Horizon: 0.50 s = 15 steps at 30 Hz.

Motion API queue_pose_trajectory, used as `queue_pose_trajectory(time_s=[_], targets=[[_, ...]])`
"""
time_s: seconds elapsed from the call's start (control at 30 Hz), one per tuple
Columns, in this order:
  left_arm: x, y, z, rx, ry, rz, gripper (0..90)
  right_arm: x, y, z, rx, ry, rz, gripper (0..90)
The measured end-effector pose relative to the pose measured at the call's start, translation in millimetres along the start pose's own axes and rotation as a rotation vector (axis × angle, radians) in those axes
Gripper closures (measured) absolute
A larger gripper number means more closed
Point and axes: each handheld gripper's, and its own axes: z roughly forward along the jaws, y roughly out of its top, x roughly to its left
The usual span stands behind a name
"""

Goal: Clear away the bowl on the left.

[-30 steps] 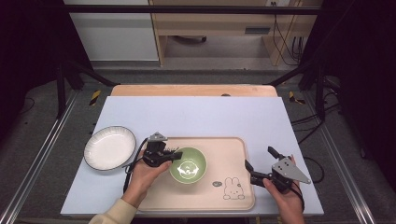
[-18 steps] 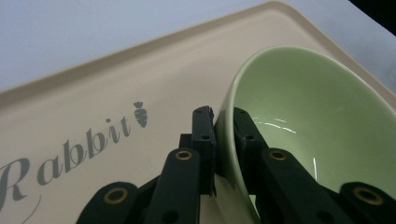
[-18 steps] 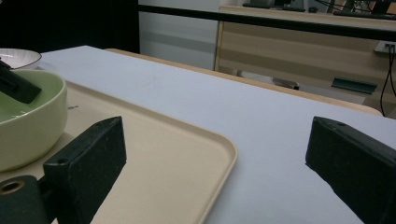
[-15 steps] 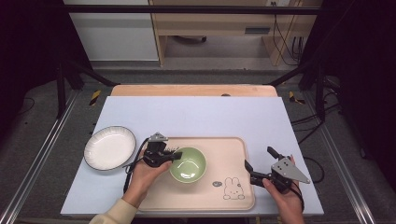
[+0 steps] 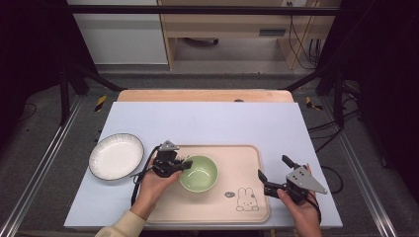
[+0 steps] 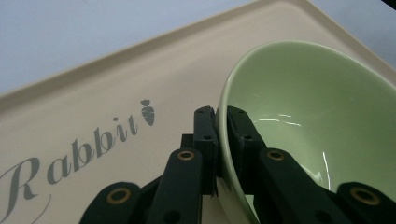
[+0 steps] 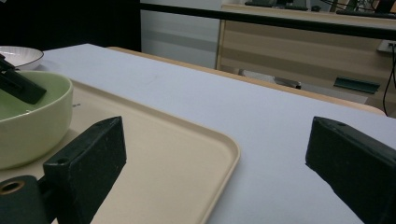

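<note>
**Left tongs clamp the bowl's rim**

Since the earlier frames little has shifted: both hands sit where they were, and the green bowl (image 5: 198, 173) looks tipped a touch, with the left tongs (image 6: 217, 123) now settled on its rim. In the left gripper view one black jaw lies outside the wall and the other inside, pressed onto the thin edge with no gap to be seen, so the bowl is pinched at the side nearest the person's left hand (image 5: 154, 186).

The bowl stands on the beige tray (image 5: 247, 153), left of the middle, near the rabbit drawing and the printed word "Rabbit". The tray lies on the pale blue surface (image 5: 207, 121), and a white plate (image 5: 115, 156) with a dark rim rests on that surface just beside the tray's left edge, apart from the bowl.

As I judge it, the grasp is made and the carrying is all left to do: the bowl has not left the tray, and where it is meant to go cannot be told from here.

The bowl is glossy, pale green inside and out, smooth, deep and round, and empty. Its wall is thin, so the grip on it is narrow.

The right tongs (image 5: 274, 174) are spread wide and hold nothing, poised over the tray's right edge in the person's right hand.
</note>
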Motion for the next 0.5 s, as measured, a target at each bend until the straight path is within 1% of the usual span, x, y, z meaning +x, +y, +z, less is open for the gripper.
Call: queue_pose_trajectory(time_s=[0.13,0.17,0.5], targets=[[0.2,0.0,0.6,-0.002,-0.004,0.001,83.0,0.1,0.1,0.1,0.001,0.001,0.0,5.2],[0.0,0.1,1.2,-0.006,0.003,0.002,83.0,0.2,0.3,-0.2,0.001,0.002,0.004,5.2],[0.7,-0.3,1.8,-0.009,0.002,0.008,82.9,0.5,0.2,0.1,-0.001,0.005,-0.002,5.2]])
